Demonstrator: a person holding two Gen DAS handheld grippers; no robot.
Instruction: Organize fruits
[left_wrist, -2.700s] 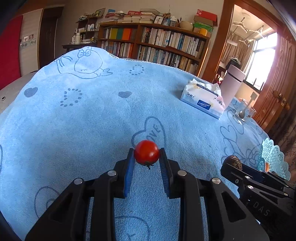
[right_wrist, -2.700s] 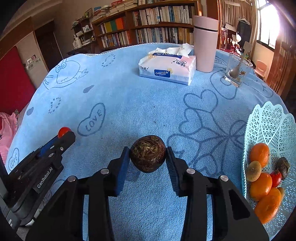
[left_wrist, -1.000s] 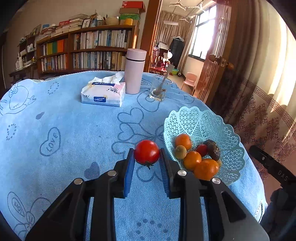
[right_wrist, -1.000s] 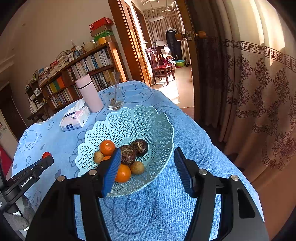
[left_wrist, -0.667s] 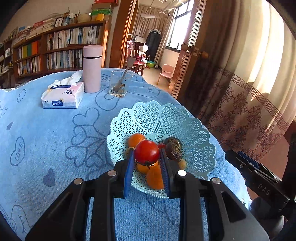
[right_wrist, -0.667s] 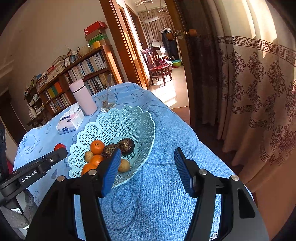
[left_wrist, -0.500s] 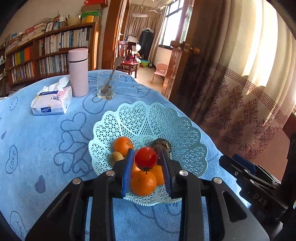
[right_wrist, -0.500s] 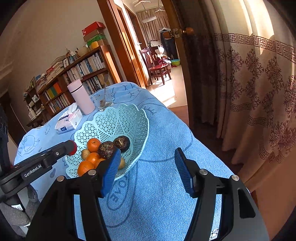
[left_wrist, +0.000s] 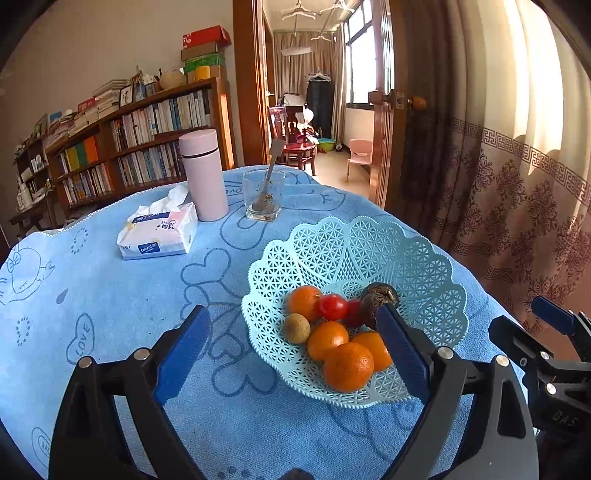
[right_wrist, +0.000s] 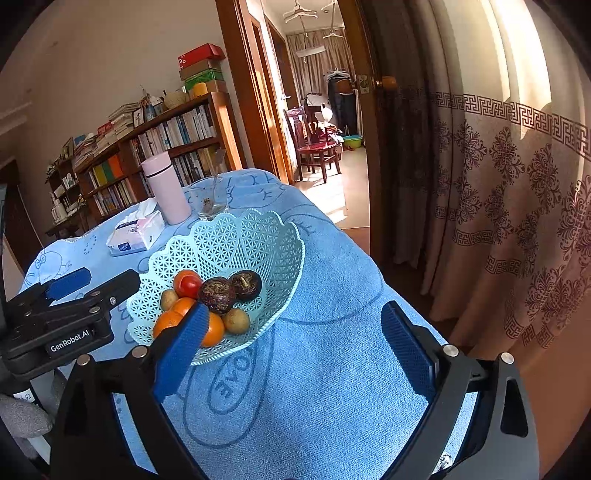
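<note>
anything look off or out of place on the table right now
Nothing stands out. All the fruit sits inside the lattice basket, including the tomato on the oranges. Tissue pack, pink flask and glass stand upright on the blue cloth; nothing spilled.

Cloth: blue, drawn hearts, covers the table, lower half of frame.
Tissues: centre left, lying on the cloth.
Flask: pink, upright, just right of the tissues.
Glass: spoon inside, right of the flask.
Bookshelf: upper left.
Curtain: patterned, right side.
Chair: through the doorway, upper centre.
</note>
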